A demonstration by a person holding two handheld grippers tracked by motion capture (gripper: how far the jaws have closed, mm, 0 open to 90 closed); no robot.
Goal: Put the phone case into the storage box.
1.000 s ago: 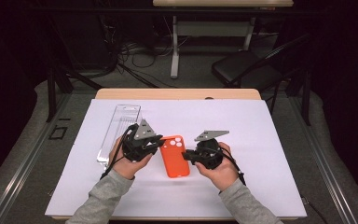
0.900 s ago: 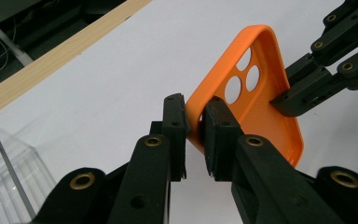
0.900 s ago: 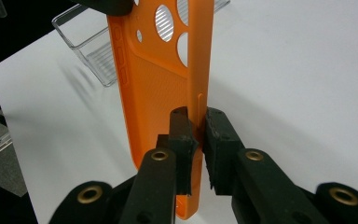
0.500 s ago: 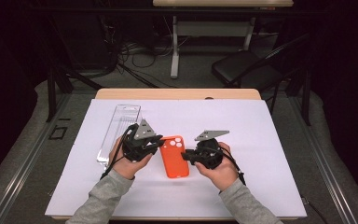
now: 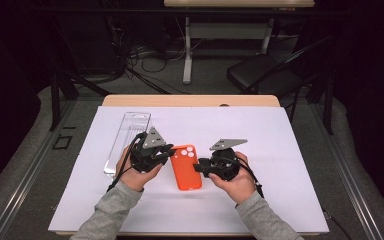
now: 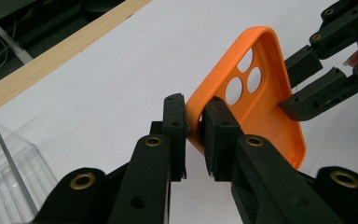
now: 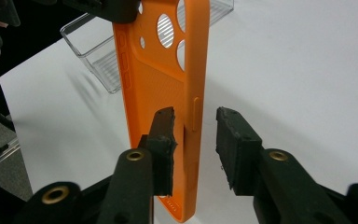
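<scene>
The orange phone case (image 5: pixel 185 166) sits near the middle of the white table cover (image 5: pixel 280 150), hollow side up, its camera holes at the far end. The left gripper (image 6: pixel 193 135) has its two jaws nearly closed over the case's left wall, one jaw outside and one inside the shell; whether both pads actually press the wall I cannot tell for sure, but it looks like a pinch. The right gripper (image 7: pixel 193 140) straddles the right wall with its jaws partly open: the inner jaw lies close against the inside of the shell, the outer jaw stands clear of the side with the button bumps, so it has hold of nothing yet. To the left and farther back lies a clear plastic box (image 5: pixel 128 140), just beside the left gripper. The risk, as I judge it, is the thin, flexible wall: if the right jaws close off-centre or the two hands pull unevenly, the case could twist, bow, or slip out of the left pinch and drop to the cover.
</scene>
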